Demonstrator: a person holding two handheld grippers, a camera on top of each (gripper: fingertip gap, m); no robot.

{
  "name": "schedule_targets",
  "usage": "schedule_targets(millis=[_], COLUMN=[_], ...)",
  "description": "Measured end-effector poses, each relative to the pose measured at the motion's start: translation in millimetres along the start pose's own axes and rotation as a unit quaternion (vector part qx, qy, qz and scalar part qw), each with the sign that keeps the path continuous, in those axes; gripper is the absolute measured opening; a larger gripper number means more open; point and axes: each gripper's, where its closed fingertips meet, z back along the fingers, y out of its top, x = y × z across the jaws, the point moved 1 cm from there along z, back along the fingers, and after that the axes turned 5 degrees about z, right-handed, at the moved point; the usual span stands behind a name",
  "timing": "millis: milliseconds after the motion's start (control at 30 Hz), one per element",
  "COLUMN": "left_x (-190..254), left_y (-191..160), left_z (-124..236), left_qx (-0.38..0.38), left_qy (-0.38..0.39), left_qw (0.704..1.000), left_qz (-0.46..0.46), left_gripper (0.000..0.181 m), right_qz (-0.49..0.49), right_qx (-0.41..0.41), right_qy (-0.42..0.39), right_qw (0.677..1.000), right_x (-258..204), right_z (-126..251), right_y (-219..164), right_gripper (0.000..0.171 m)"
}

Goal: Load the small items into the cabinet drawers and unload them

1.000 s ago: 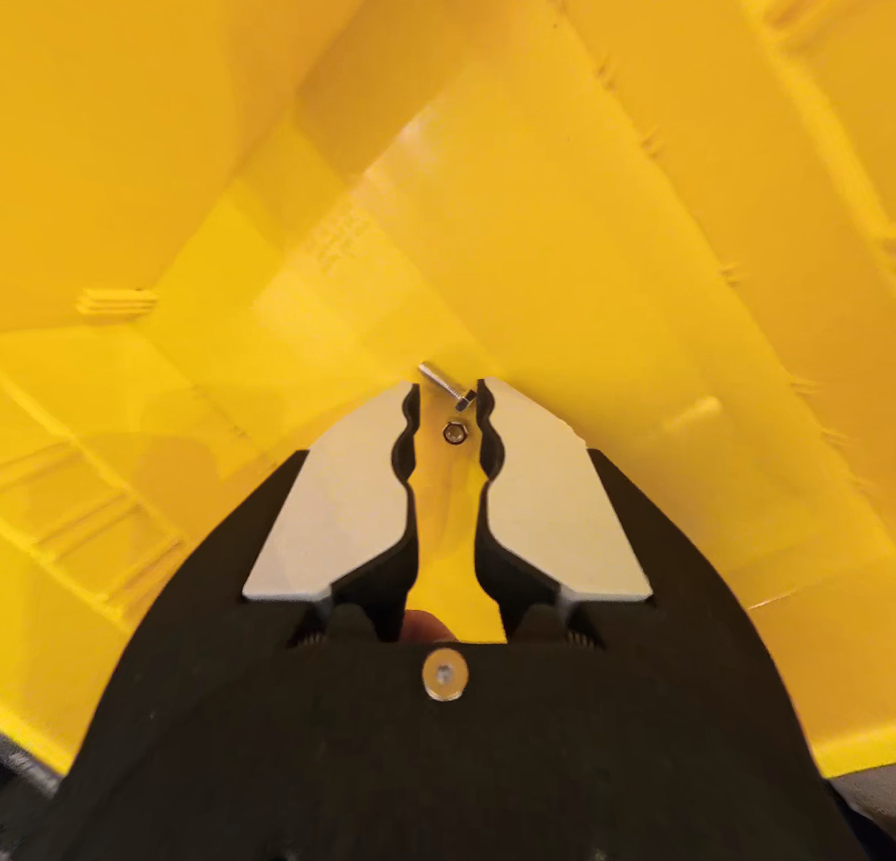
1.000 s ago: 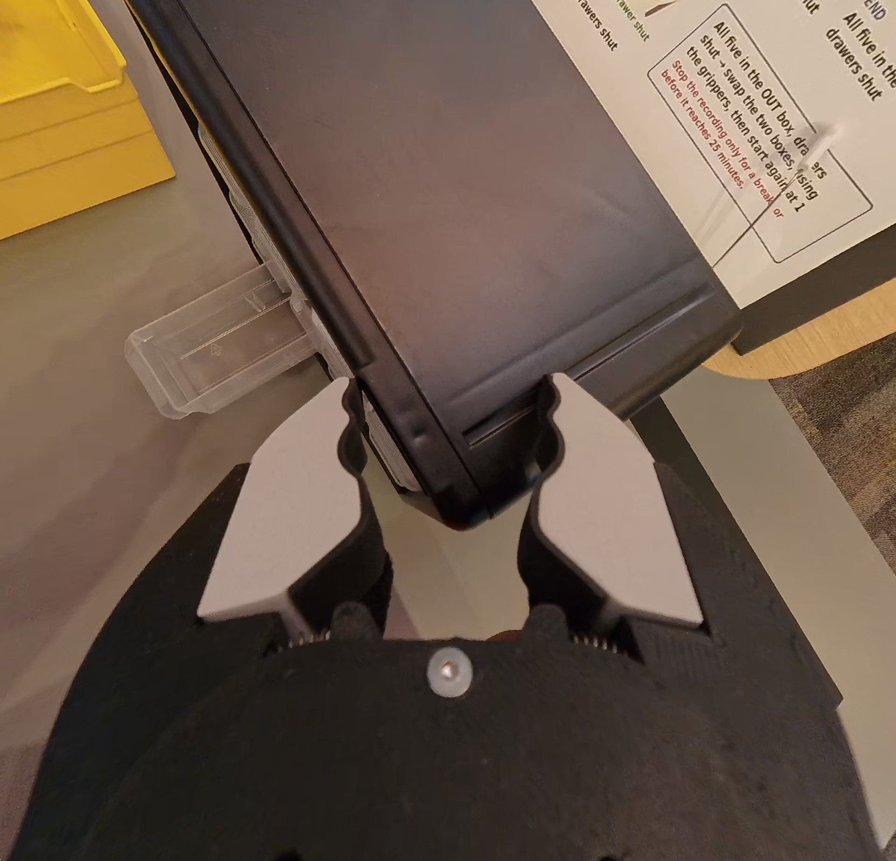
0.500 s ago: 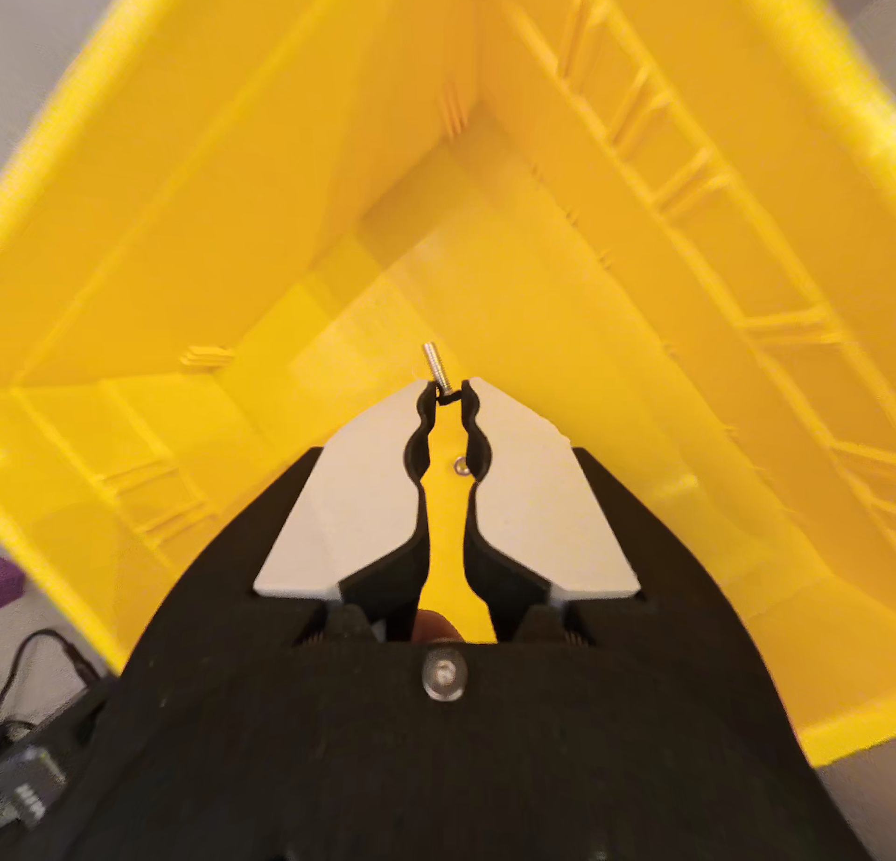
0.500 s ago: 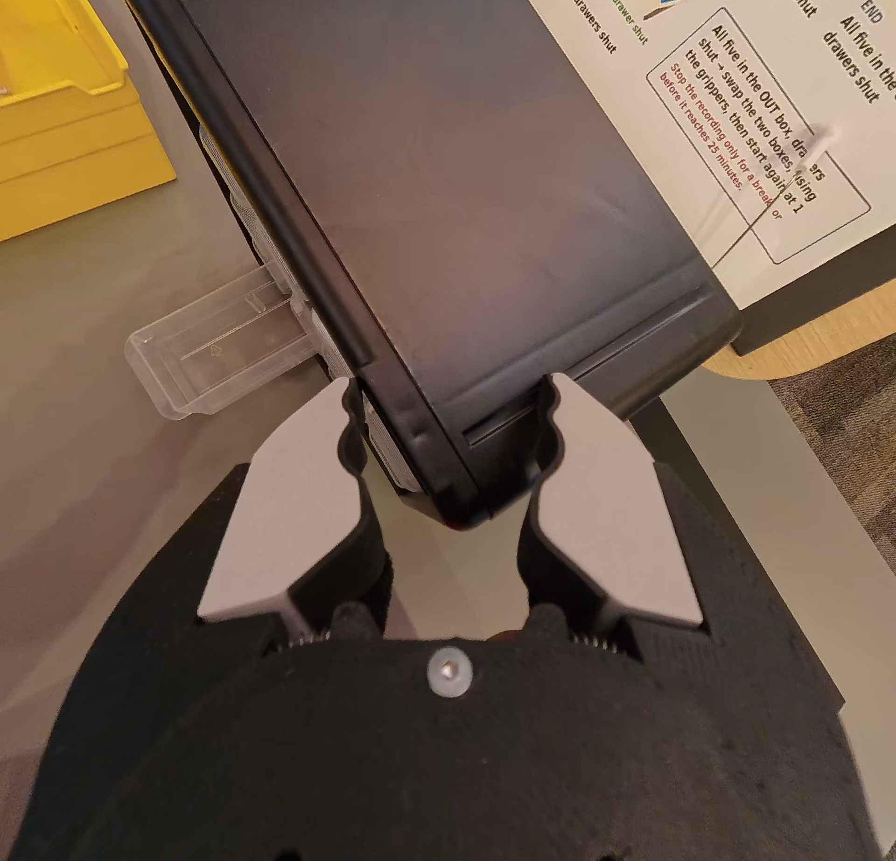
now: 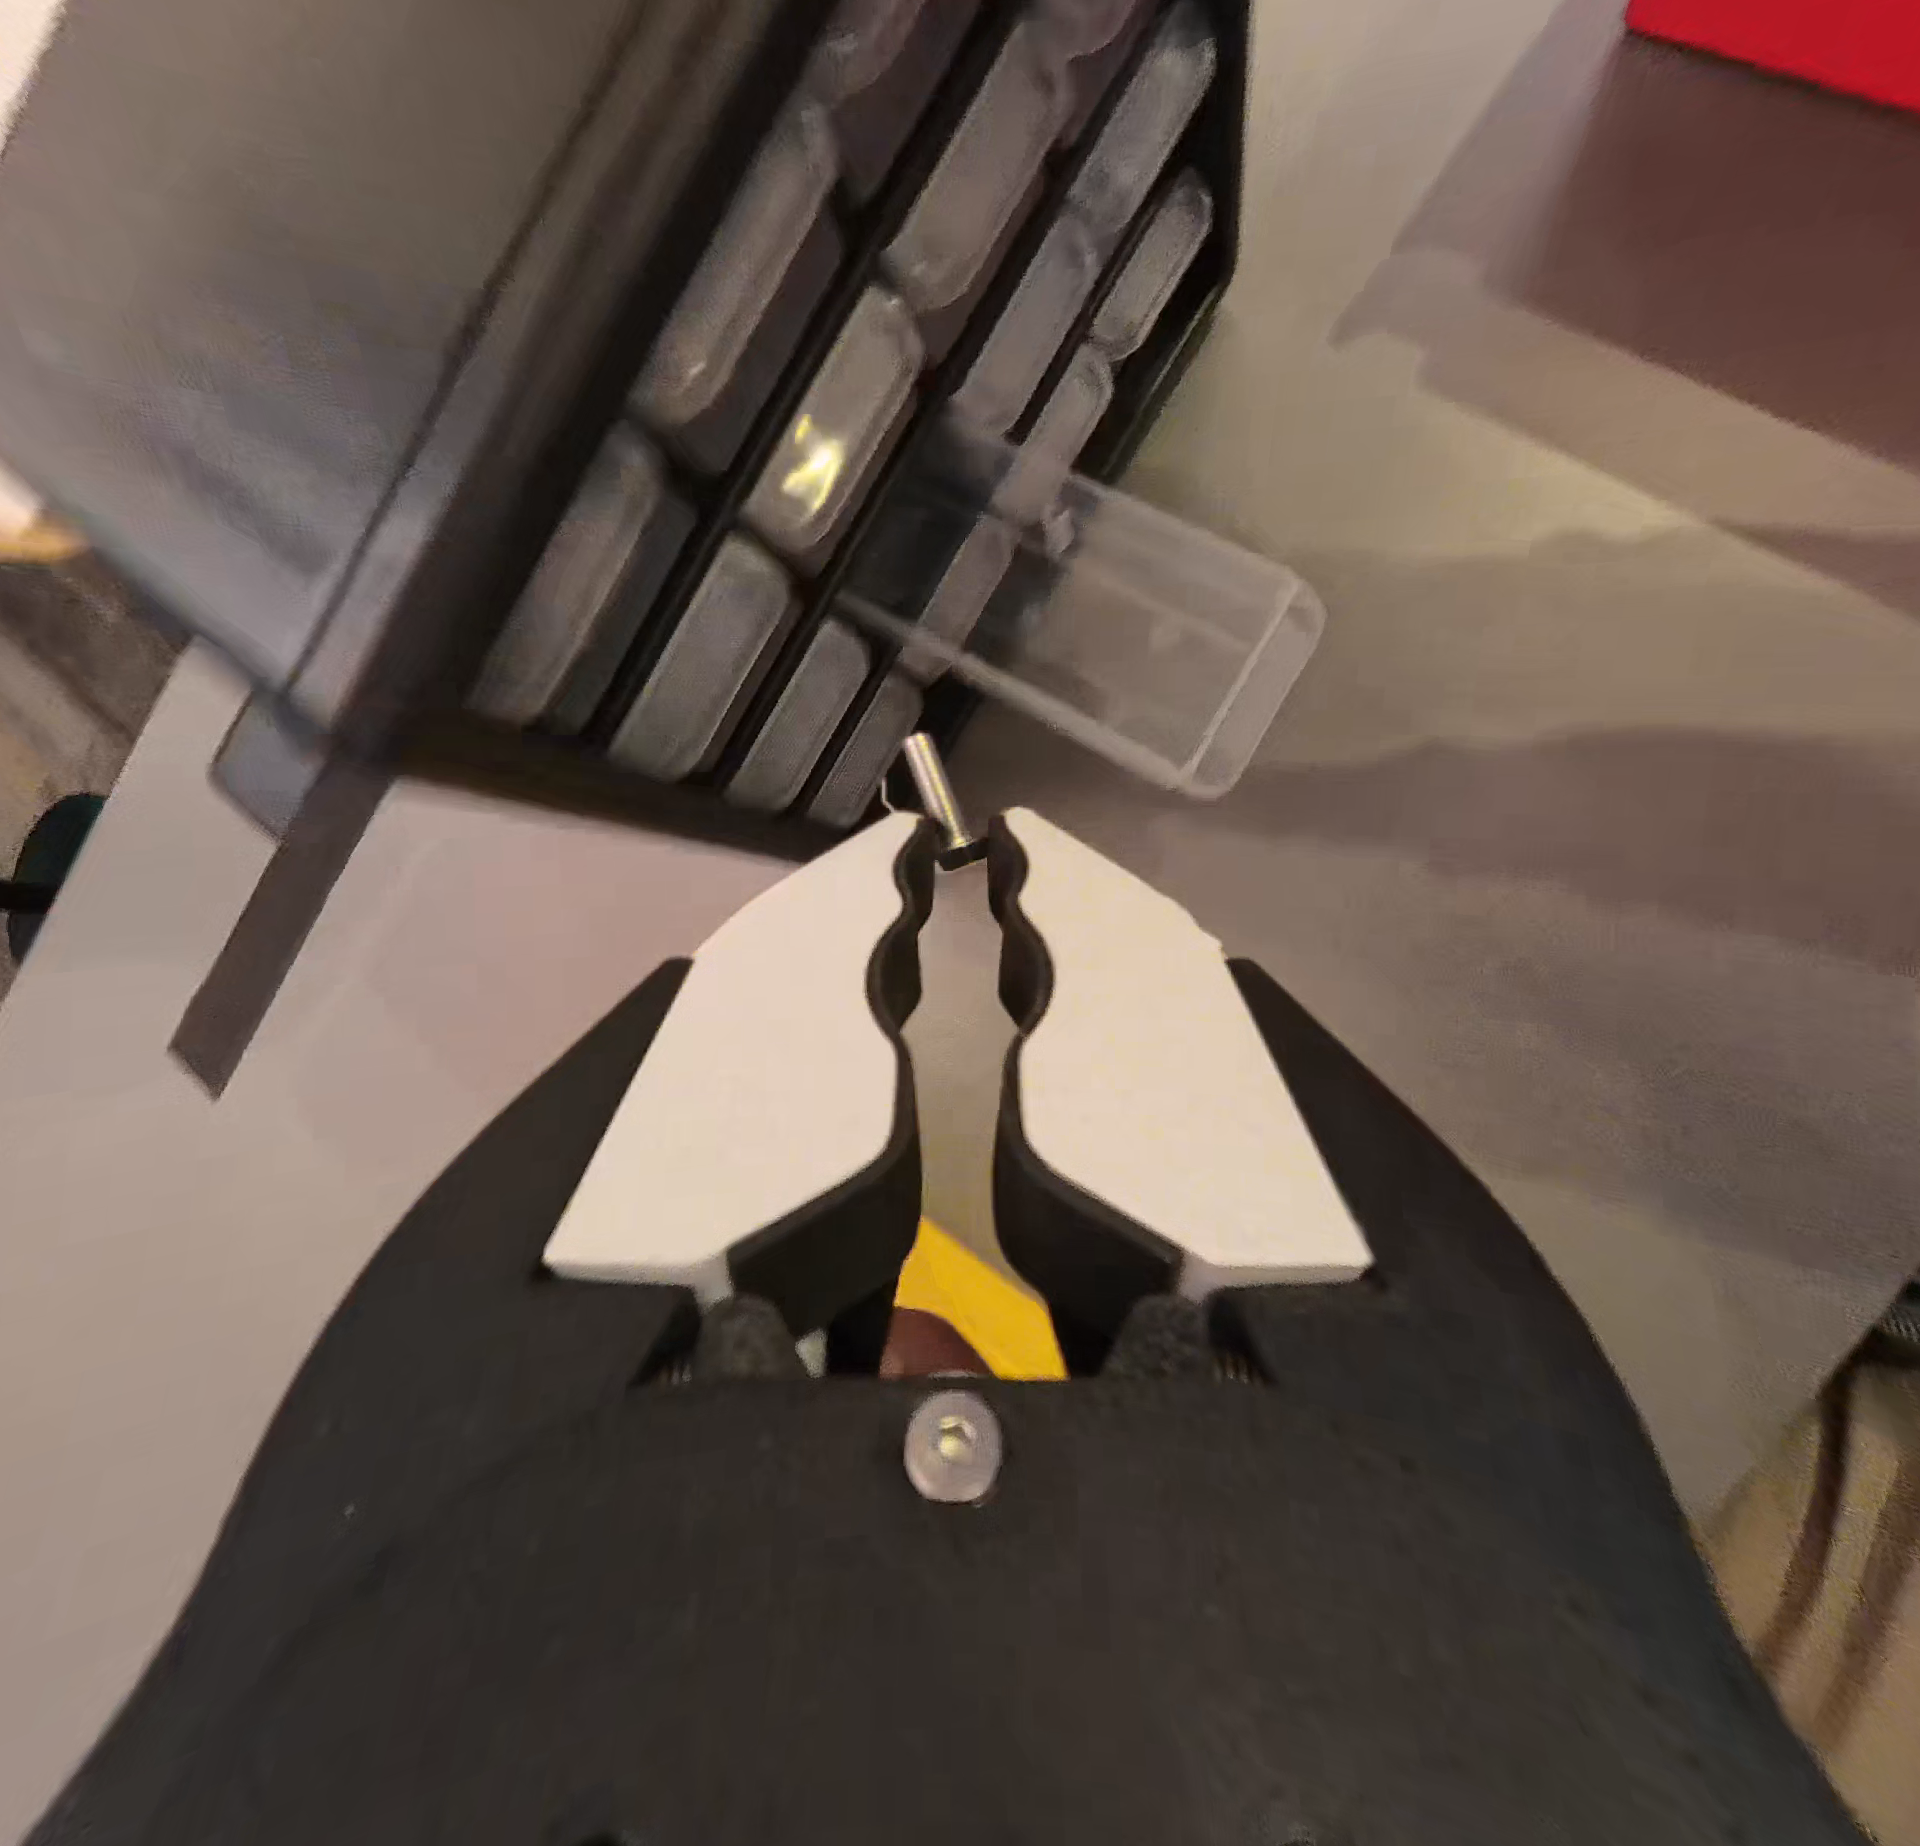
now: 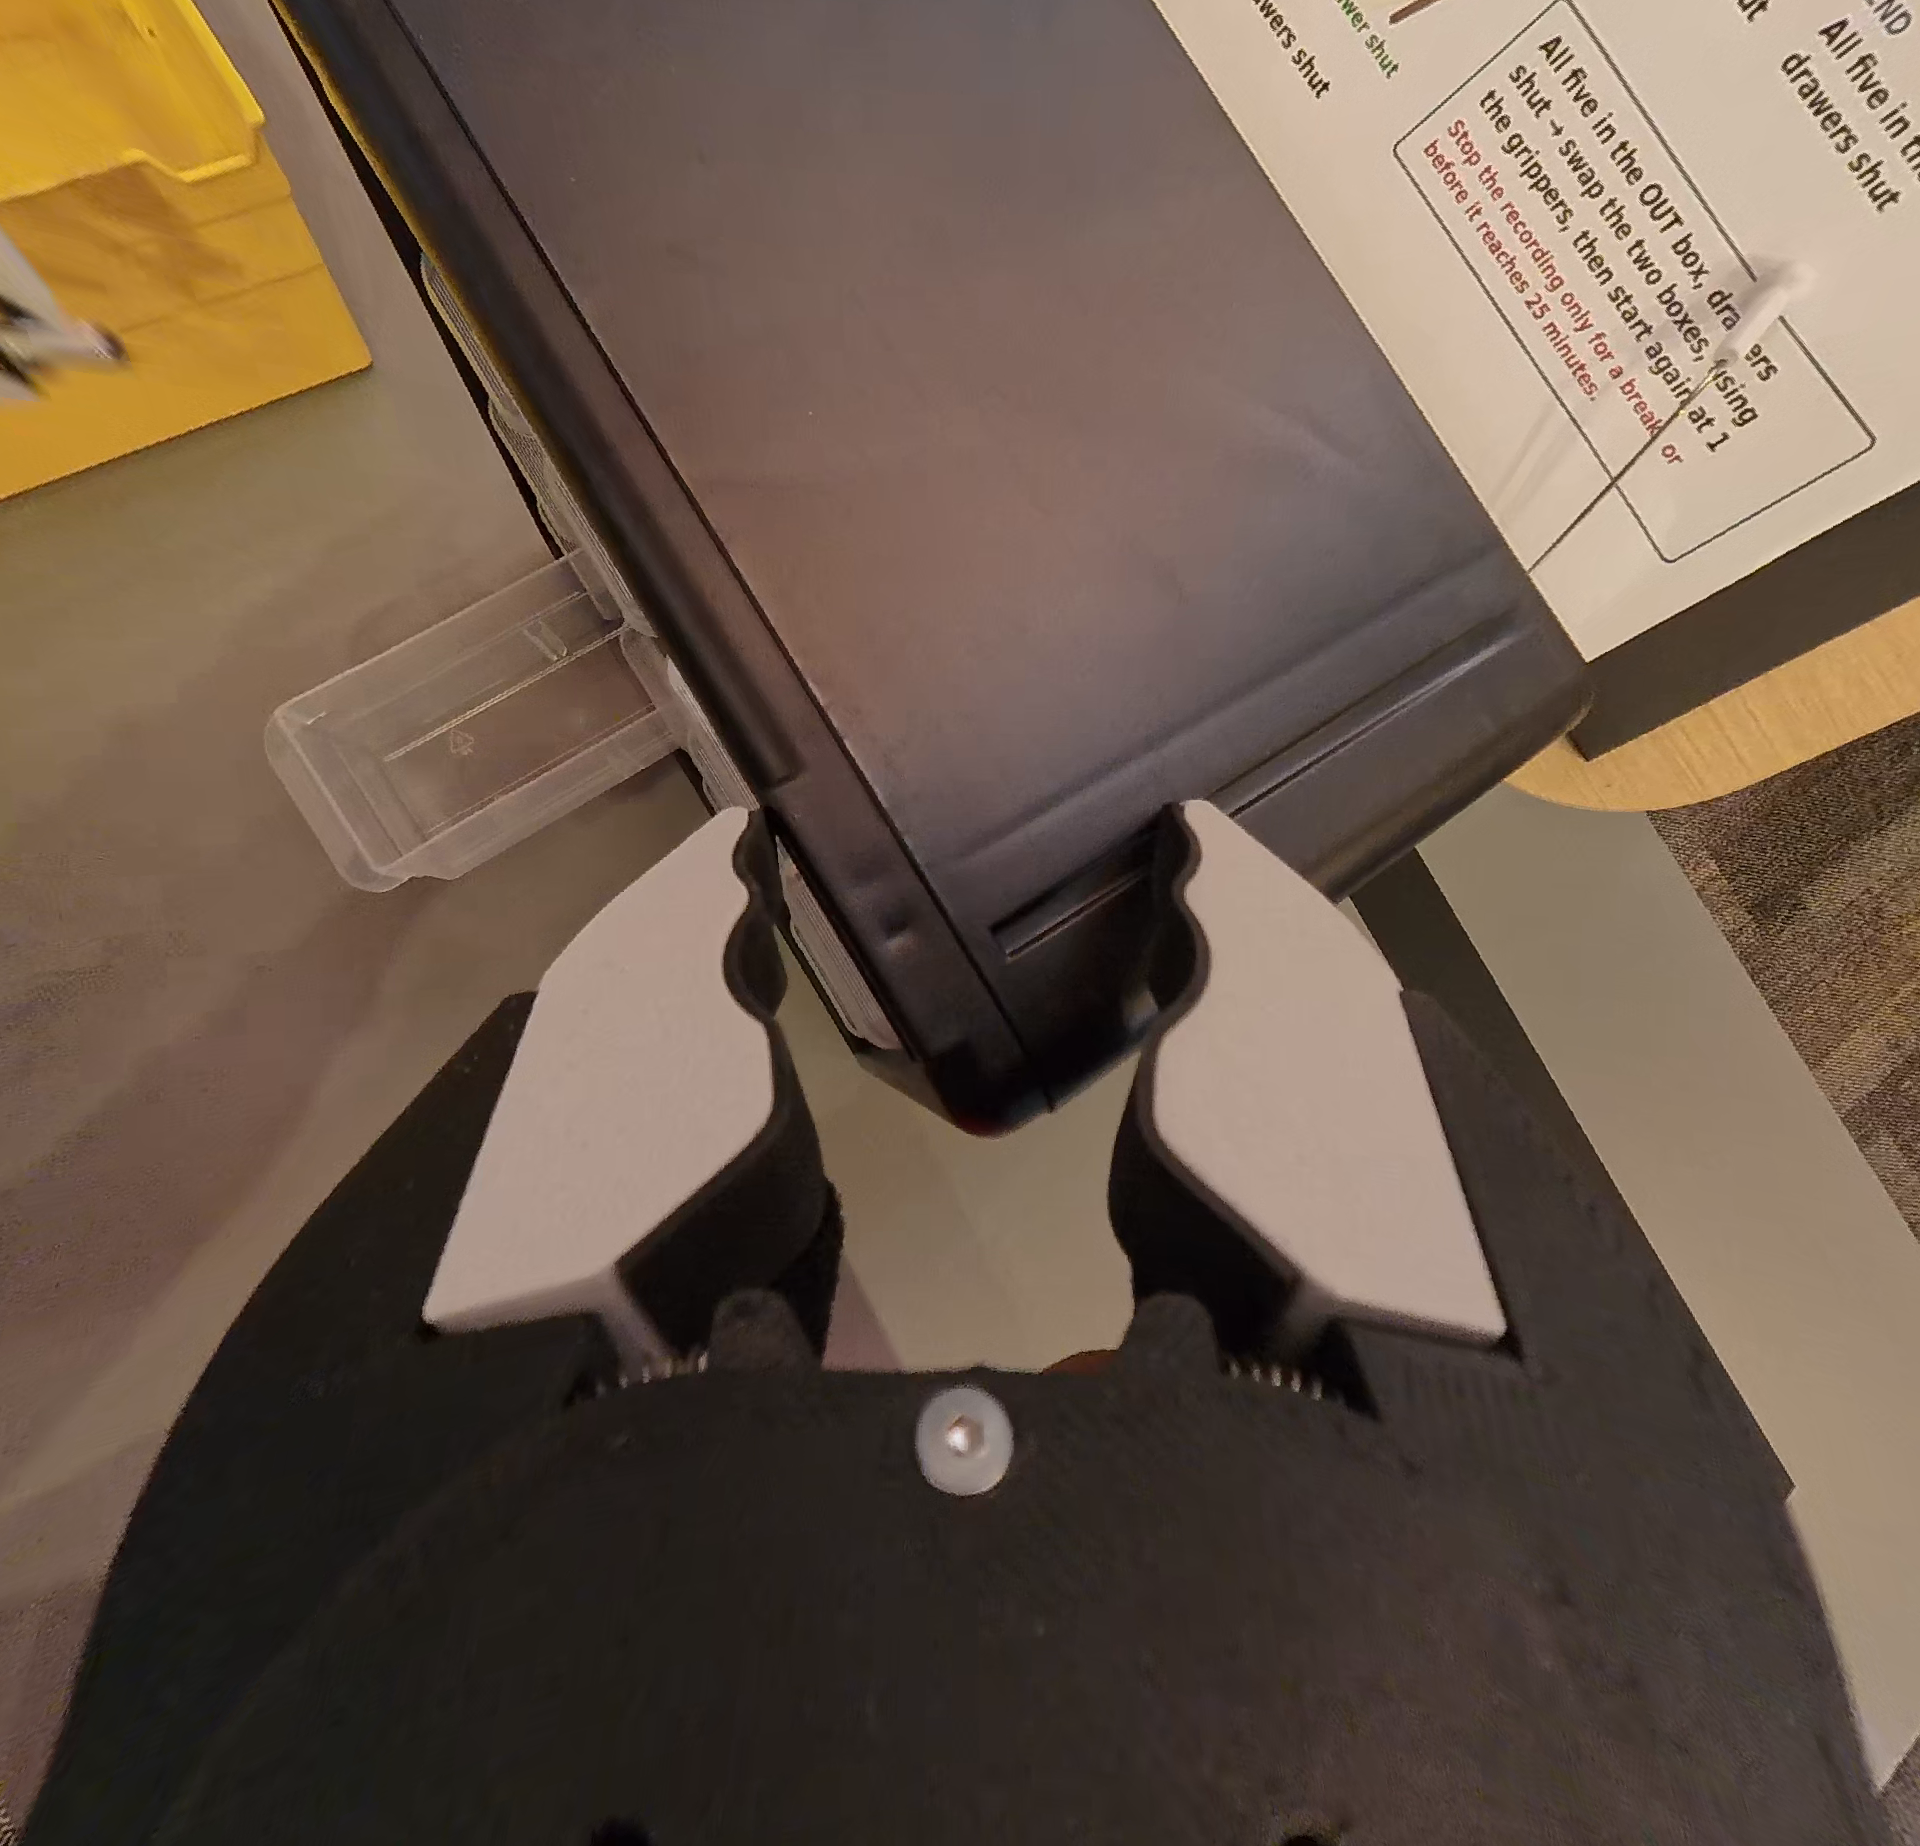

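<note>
My left gripper (image 5: 956,840) is shut on the head of a small silver bolt (image 5: 932,788), whose shaft points forward beyond the tips. It hangs above the grey table just in front of the black drawer cabinet (image 5: 727,394). One clear drawer (image 5: 1143,643) is pulled out to the right of the bolt and looks empty. In the right wrist view my right gripper (image 6: 966,830) is open, its jaws straddling the near corner of the cabinet (image 6: 987,446). The open drawer (image 6: 457,747) sticks out to the left there.
A yellow bin (image 6: 125,238) stands at the far left, with a blurred dark shape in front of it. A white printed sheet (image 6: 1662,186) lies right of the cabinet. A red box (image 5: 1787,9) is at the far right. The table edge (image 6: 1558,1017) is near my right gripper.
My left gripper closed on the bolt inside the yellow bin, lifted it out and carried it to the cabinet front near the open drawer. My right gripper stayed on the cabinet corner.
</note>
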Motion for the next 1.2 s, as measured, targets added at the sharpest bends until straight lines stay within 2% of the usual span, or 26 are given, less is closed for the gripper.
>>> schedule_targets(millis=[33, 233, 367, 467, 667, 833, 933, 1000, 1100, 1167, 1200], left_x=[5, 13, 1, 3, -3, 30, 54, 57, 45, 44, 43], left_y=[6, 22, 26, 26, 18, 15, 2, -6, -10, -9, -6], left_z=[-14, -76, -96, -104, -95, -58, -45, -49, -62, -66, -65], left_qx=[-0.008, -0.048, -0.051, -0.042, -0.019, 0.034, 0.027, 0.018, 0.013, 0.014, 0.021], left_qy=[-0.007, -0.022, 0.020, 0.013, 0.032, -0.017, -0.045, -0.019, 0.074, 0.099, 0.112], left_qw=[1.000, 0.999, 0.998, 0.999, 0.999, 0.997, 0.994, 0.993, 0.986, 0.986, 0.985], left_qz=[-0.006, 0.005, 0.007, 0.009, 0.004, -0.060, -0.098, -0.117, -0.149, -0.134, -0.129], left_gripper=[0.009, 0.010, 0.013, 0.021, 0.033, 0.043, 0.047, 0.052, 0.066, 0.072, 0.069], right_qz=[-0.001, 0.000, 0.001, 0.001, 0.000, 0.001, 0.001, 0.000, -0.001, -0.002, -0.002], right_qx=[0.000, 0.001, 0.005, 0.008, 0.009, 0.009, 0.009, 0.009, 0.007, 0.006, 0.005], right_qy=[0.000, 0.000, 0.001, 0.001, 0.001, 0.001, 0.001, 0.001, 0.000, 0.000, -0.001], right_qw=[1.000, 1.000, 1.000, 1.000, 1.000, 1.000, 1.000, 1.000, 1.000, 1.000, 1.000], right_x=[0, 0, 0, 0, 0, 0, 0, 0, 0, 0, 0], right_z=[0, 0, 0, 0, 0, 0, 0, 0, 0, 0, 0], right_y=[0, 0, 0, 0, 0, 0, 0, 0, 0, 0, 0], right_gripper=[0.072, 0.072, 0.071, 0.072, 0.072, 0.071, 0.071, 0.071, 0.071, 0.071, 0.071])
